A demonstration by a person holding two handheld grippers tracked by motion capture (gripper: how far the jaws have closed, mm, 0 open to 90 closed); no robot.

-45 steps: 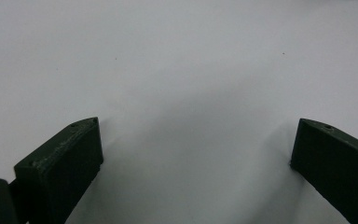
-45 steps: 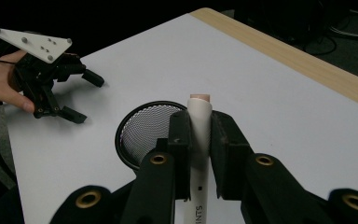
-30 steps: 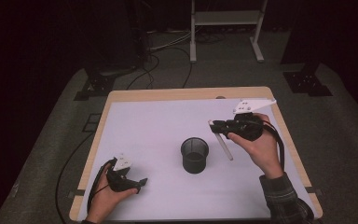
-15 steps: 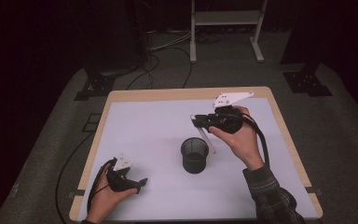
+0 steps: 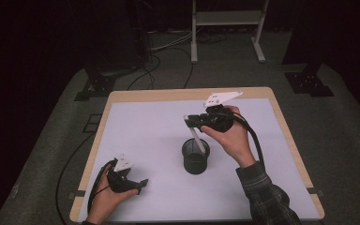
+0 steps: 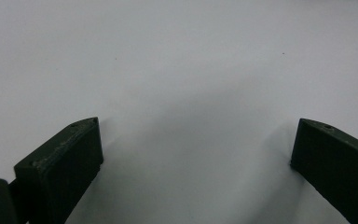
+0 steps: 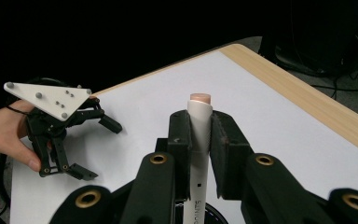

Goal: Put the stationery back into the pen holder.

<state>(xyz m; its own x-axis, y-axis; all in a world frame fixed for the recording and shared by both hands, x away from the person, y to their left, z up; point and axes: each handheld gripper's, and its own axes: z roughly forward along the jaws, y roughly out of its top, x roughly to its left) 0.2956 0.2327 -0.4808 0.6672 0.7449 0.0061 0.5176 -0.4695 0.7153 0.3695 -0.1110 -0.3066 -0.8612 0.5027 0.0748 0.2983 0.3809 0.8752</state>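
High view: right hand-held gripper (image 5: 193, 119) is clamped on a white marker (image 5: 196, 136), tilted, lower end inside the black mesh cup (image 5: 196, 157) mid-desk (image 5: 150, 126). Left hand-held gripper (image 5: 139, 183) is rested near the front-left edge, jaws apart, nothing between. Cables (image 5: 161, 63) are seen on the floor beyond.

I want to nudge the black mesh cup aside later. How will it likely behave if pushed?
The black mesh cup looks like thin perforated metal, so probably light and easy to slide on the smooth white table cover. It stands upright and fairly tall, so a high push may tip it. The white pen, held by the right hand-held gripper, angles into it and could add leverage.
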